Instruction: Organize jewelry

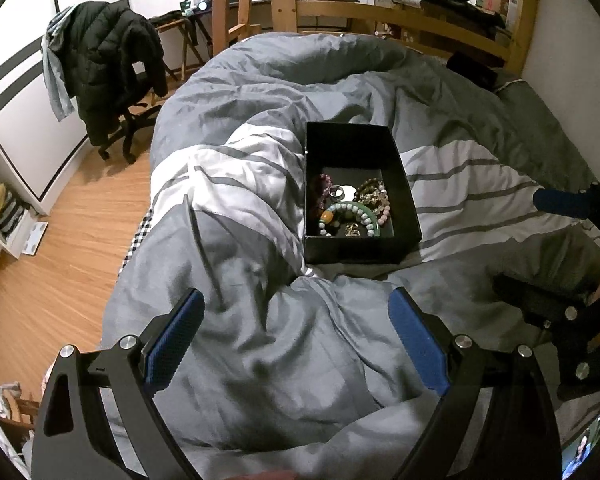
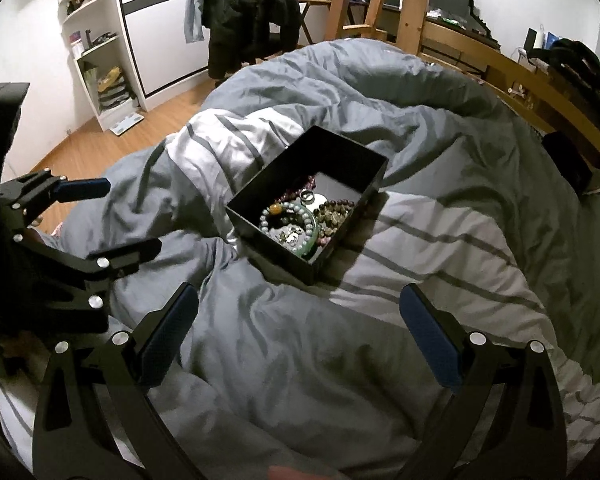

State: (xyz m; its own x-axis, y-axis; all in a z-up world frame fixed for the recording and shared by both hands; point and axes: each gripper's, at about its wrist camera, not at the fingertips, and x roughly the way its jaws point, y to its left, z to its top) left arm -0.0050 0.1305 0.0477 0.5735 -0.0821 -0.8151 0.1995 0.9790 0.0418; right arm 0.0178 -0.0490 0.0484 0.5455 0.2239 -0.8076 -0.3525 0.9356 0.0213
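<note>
The left gripper [image 1: 296, 340] is held with jaws apart over the grey duvet [image 1: 260, 360]; ahead, the black box [image 1: 396, 196] — bracelets [image 1: 348, 212] heaped inside — is seen resting there, and the right gripper [image 2: 298, 332] is likewise spread, empty.

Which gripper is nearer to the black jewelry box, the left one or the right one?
Neither clearly: the distances look similar. The left gripper and the right gripper both hover open over the duvet, short of the black jewelry box.

an open black box [image 1: 400, 184] on the duvet holds piled bead bracelets [image 1: 350, 212] and a ring [image 1: 335, 191].
</note>
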